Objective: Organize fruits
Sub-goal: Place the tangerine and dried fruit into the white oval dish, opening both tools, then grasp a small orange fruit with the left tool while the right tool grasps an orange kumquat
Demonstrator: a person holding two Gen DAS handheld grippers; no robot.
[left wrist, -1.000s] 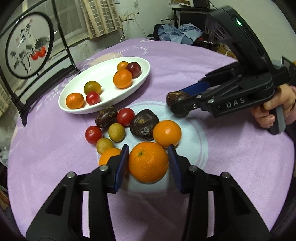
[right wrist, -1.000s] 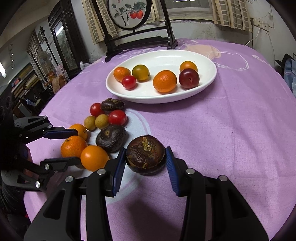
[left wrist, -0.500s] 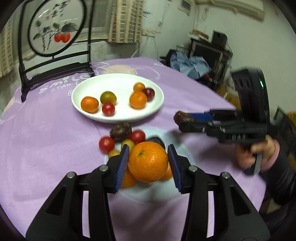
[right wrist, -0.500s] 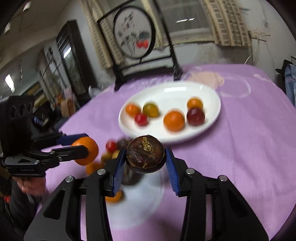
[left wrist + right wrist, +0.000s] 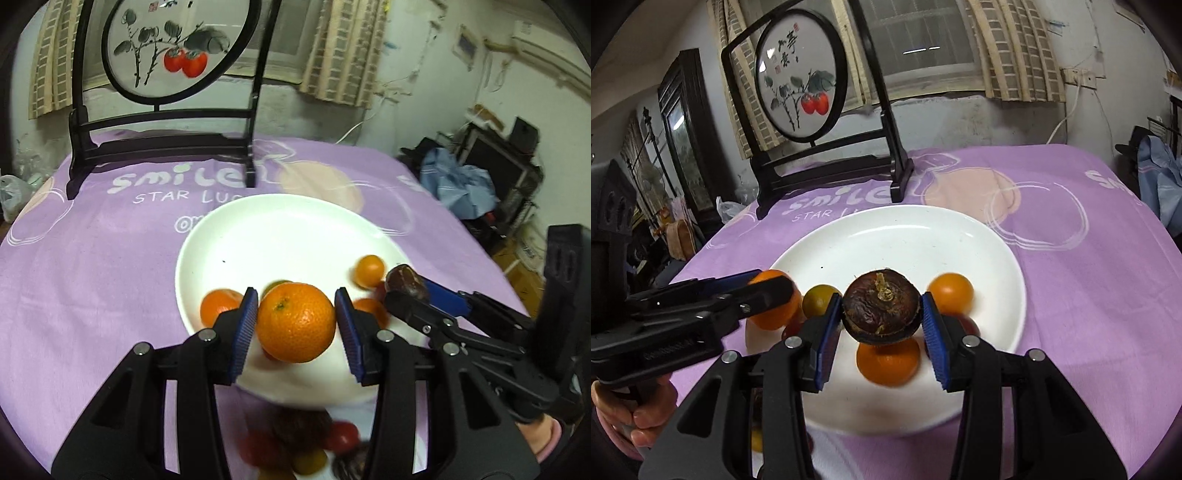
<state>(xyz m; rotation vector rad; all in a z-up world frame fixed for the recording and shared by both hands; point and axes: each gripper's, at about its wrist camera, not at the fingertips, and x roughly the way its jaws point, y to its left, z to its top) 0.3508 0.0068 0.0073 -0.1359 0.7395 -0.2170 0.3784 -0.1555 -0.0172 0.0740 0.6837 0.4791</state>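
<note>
Here, a round orange mandarin with pebbled skin (image 5: 295, 322) is pinched between the blue pads of the left gripper (image 5: 295, 326) and is held above the near part of the oval white ceramic plate (image 5: 258, 236). A dark brown, wrinkled round fruit with a dry stem stub (image 5: 881, 309) is clamped the same way in the right gripper (image 5: 881, 328), likewise over the plate's near half. In the left wrist view, the right gripper is seen just beside the left one, with the brown fruit at its tips near the plate's right rim.

Inside the plate, a small orange fruit (image 5: 951, 293) lies toward the right, a greenish-yellow small fruit (image 5: 819, 300) is seen just behind the right gripper's left pad, another orange citrus (image 5: 888, 363) lies under the brown fruit, and a further orange one (image 5: 218, 307) lies at the left near edge. Dark red fruits are partly hidden behind the gripper fingers. The far half of the plate is bare.

On the purple printed tablecloth (image 5: 92, 258) before the plate, a blurred cluster of red, yellow and dark fruits (image 5: 303, 443) is seen between the left gripper's arms. Beyond the plate, a black wooden stand holding a round painted panel of red fruit (image 5: 173, 48) is set on the cloth. A hand (image 5: 628, 417) gripping the left tool's handle is visible at the lower left of the right wrist view.
</note>
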